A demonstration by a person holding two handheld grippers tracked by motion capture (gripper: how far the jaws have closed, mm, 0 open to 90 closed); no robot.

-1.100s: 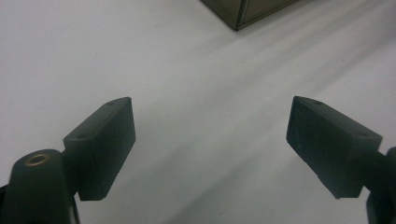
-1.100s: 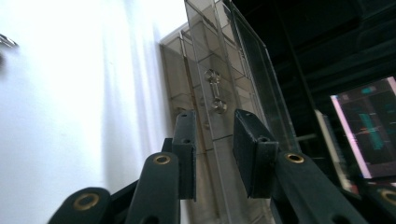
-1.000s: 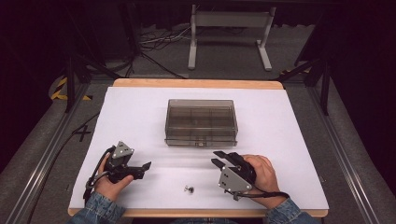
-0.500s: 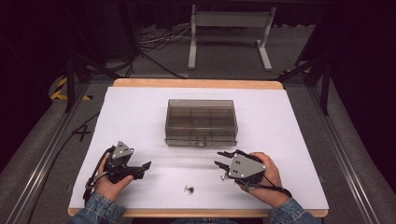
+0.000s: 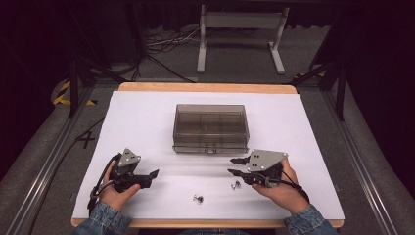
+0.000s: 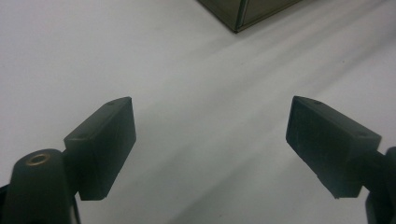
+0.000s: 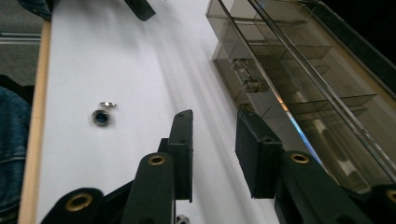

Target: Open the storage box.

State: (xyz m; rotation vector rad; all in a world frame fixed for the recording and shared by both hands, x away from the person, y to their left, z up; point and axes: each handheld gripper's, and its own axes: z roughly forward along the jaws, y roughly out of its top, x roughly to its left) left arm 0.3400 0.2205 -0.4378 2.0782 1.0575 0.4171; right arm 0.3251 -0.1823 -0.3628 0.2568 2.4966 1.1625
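The left gripper (image 5: pixel 147 177) is held low over the white table (image 5: pixel 147 122) at the near left, its jaws pointing toward the middle of the table. In the left gripper view its jaws are seen spread wide, with nothing but bare white surface between them; a corner of the clear plastic box (image 6: pixel 247 11) is seen ahead of them and a little to their right.

To the right of the left gripper, near the front edge of the table, a small metal stud (image 5: pixel 198 199) is seen lying on the white surface, well apart from that gripper's tips. A second small metal piece (image 5: pixel 236 185) is seen a little farther right, just beside and below the tips of the right gripper (image 5: pixel 236 166).

The right gripper is held in the right hand (image 5: pixel 281 188), jaws pointing left across the table. Its jaws are seen partly apart in the right gripper view (image 7: pixel 212 154), with nothing gripped and only the table between them. In that view the stud (image 7: pixel 101 116) lies off to the left of the jaws.

Beyond both grippers, the box (image 5: pixel 211 128) stands at the middle of the table with its lid shut; dividers can be made out through the lid. It lies nearer to the right gripper, close ahead of it, untouched.
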